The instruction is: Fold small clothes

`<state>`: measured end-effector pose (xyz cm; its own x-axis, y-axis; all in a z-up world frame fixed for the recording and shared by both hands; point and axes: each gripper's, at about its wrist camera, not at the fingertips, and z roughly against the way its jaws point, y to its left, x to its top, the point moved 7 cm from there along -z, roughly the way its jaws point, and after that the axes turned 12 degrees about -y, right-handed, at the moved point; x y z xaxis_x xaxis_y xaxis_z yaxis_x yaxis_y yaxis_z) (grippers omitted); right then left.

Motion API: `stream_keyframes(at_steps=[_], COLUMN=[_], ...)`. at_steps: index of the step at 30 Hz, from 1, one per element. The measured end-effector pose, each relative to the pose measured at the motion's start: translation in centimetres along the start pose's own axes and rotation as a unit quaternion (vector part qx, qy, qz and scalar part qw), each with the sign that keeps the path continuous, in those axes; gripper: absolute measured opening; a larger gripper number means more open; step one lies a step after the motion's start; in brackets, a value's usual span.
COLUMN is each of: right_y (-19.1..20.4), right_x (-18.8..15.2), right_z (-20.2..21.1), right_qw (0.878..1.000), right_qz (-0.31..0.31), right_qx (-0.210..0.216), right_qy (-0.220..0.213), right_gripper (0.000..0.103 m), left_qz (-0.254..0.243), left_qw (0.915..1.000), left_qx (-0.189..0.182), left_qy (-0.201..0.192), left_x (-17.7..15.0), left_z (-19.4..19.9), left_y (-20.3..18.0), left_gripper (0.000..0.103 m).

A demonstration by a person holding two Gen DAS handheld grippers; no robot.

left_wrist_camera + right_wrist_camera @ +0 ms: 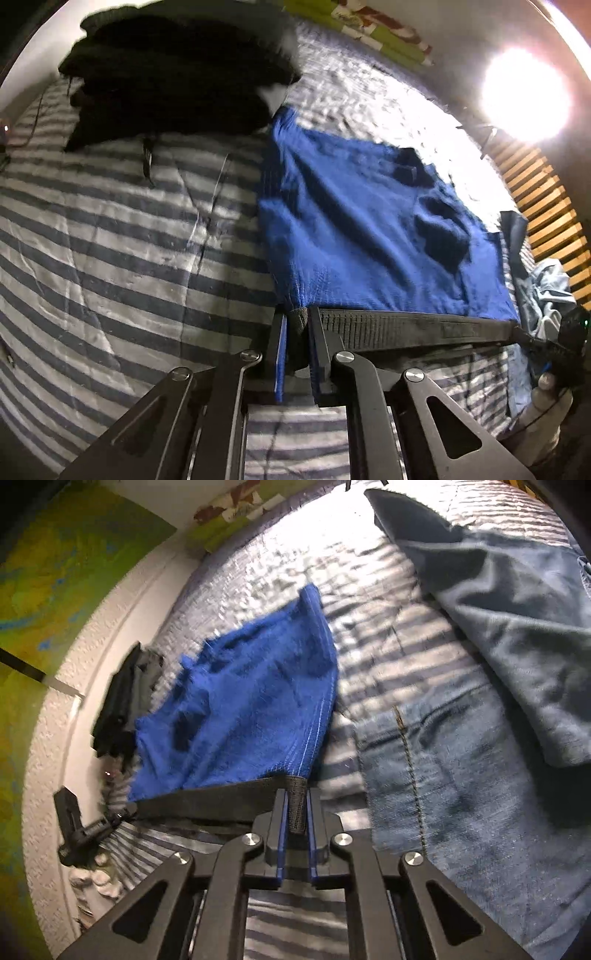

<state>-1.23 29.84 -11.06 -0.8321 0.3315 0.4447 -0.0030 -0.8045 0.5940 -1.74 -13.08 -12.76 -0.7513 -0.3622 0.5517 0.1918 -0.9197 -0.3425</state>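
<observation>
Right now your left gripper [297, 325] is clamped on one end of the black waistband [406, 328] of the blue shorts [369, 229], and your right gripper [296, 805] is pinching the other end, so the band runs taut between them. Beyond the waistband, the shorts spread out over the striped bedcover [110, 229]. Past the shorts on the left side sits a dark pile of clothes [177, 74]; on the right side, jeans [461, 757] lie on the cover.
</observation>
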Motion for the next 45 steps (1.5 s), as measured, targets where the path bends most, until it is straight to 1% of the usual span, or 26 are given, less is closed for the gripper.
stream_keyframes(at_steps=[2, 6, 8, 10, 13, 17, 19, 21, 24, 25, 26, 28, 29, 30, 31, 32, 33, 34, 36, 37, 38, 40, 41, 42, 43, 45], right_y=[0.8, 1.6, 1.2, 0.5, -0.1, 0.8, 1.2, 1.2, 0.8, 0.9, 0.8, 0.5, 0.4, 0.4, 0.6, 0.7, 0.8, 0.8, 1.1, 1.5, 1.7, 1.7, 1.5, 1.3, 0.7, -0.2], right_x=[0.4, 0.3, 0.0, -0.5, -1.5, -1.1, -1.4, -2.4, -4.6, -5.3, -5.8, -5.8, -5.5, -4.8, -3.7, -2.7, -1.4, 0.0, 2.1, 3.1, 3.8, 5.2, 5.8, 6.1, 6.6, 7.2], right_z=[1.4, 3.0, 2.8, 1.7, 0.2, 2.0, 3.5, 4.6, 5.2, 5.0, 4.8, 4.6, 4.8, 5.3, 5.9, 6.5, 6.8, 6.9, 6.5, 6.1, 5.5, 3.8, 2.9, 1.9, 0.9, -0.9], right_qw=[1.0, 1.0, 1.0, 0.999, 0.997, 0.998, 0.999, 0.999, 0.998, 0.996, 0.995, 0.995, 0.996, 0.997, 0.997, 0.997, 0.996, 0.996, 0.996, 0.996, 0.996, 0.993, 0.992, 0.992, 0.993, 0.994], right_qz=[0.0, 0.01, 0.022, 0.036, 0.035, 0.039, 0.036, 0.04, 0.048, 0.063, 0.074, 0.07, 0.065, 0.063, 0.066, 0.071, 0.075, 0.076, 0.072, 0.075, 0.083, 0.104, 0.108, 0.106, 0.1, 0.089], right_qx=[0.01, 0.005, -0.011, -0.039, -0.058, -0.044, -0.032, -0.031, -0.037, -0.045, -0.049, -0.051, -0.043, -0.037, -0.034, -0.035, -0.037, -0.04, -0.024, -0.012, -0.015, -0.043, -0.054, -0.061, -0.062, -0.067], right_qy=[-0.01, -0.01, -0.002, 0.006, 0.025, 0.014, 0.008, 0.011, 0.028, 0.033, 0.038, 0.054, 0.053, 0.041, 0.022, 0.005, -0.014, -0.03, -0.038, -0.036, -0.034, -0.035, -0.035, -0.031, -0.023, -0.014], right_gripper=[0.006, 0.006, 0.006, 0.006, 0.006, 0.006, 0.006, 0.005, 0.006, 0.006, 0.01, 0.01, 0.01, 0.014, 0.018, 0.025, 0.027, 0.027, 0.028, 0.028, 0.03, 0.031, 0.031, 0.031, 0.031, 0.031], left_qz=[-0.003, 0.0, -0.001, 0.008, 0.013, 0.005, -0.01, -0.025, -0.033, -0.044, -0.054, -0.065, -0.069, -0.07, -0.066, -0.068, -0.076, -0.095, -0.121, -0.133, -0.14, -0.15, -0.155, -0.161, -0.177, -0.2], left_qw=[0.9999, 0.9996, 0.9999, 0.9997, 0.9994, 0.9999, 0.9999, 0.9997, 0.9992, 0.9983, 0.9973, 0.9948, 0.9942, 0.9942, 0.9948, 0.9952, 0.995, 0.9938, 0.9916, 0.9907, 0.9901, 0.9877, 0.9859, 0.9837, 0.9792, 0.9718], left_qx=[-0.008, -0.02, -0.015, -0.004, 0.005, -0.006, -0.006, -0.001, 0.009, 0.022, 0.033, 0.067, 0.076, 0.079, 0.077, 0.071, 0.064, 0.057, 0.042, 0.021, 0.004, -0.045, -0.063, -0.078, -0.098, -0.123], left_qy=[-0.011, -0.02, -0.006, 0.024, 0.033, 0.012, 0.005, 0.006, 0.023, 0.031, 0.037, 0.039, 0.03, 0.021, 0.007, 0.0, -0.006, -0.012, -0.018, -0.018, -0.017, -0.004, 0.001, 0.007, 0.014, 0.024], left_x=[0.4, 0.0, -1.2, -2.6, -3.3, -2.5, -2.7, -3.2, -4.9, -5.5, -5.9, -6.5, -6.4, -6.2, -5.7, -5.4, -5.0, -4.7, -4.5, -4.5, -4.8, -5.3, -5.8, -6.3, -7.2, -8.6], left_z=[1.4, 3.2, 2.8, 1.1, 0.4, 2.9, 4.7, 5.6, 6.2, 6.3, 6.2, 6.5, 6.9, 7.3, 8.2, 8.6, 9.0, 9.3, 9.2, 8.9, 8.7, 7.9, 7.4, 6.9, 6.6, 5.9], left_y=[-0.4, -0.8, -0.2, 0.8, 1.5, 0.8, 0.1, -0.2, 0.2, 0.7, 0.9, 1.5, 1.7, 1.7, 1.4, 0.8, -0.1, -1.5, -4.4, -6.5, -8.2, -12.2, -13.9, -15.6, -18.4, -22.0], left_gripper=[0.01, 0.01, 0.01, 0.01, 0.01, 0.01, 0.01, 0.01, 0.01, 0.011, 0.014, 0.019, 0.024, 0.029, 0.03, 0.03, 0.03, 0.03, 0.03, 0.03, 0.03, 0.03, 0.033, 0.04, 0.044, 0.054])
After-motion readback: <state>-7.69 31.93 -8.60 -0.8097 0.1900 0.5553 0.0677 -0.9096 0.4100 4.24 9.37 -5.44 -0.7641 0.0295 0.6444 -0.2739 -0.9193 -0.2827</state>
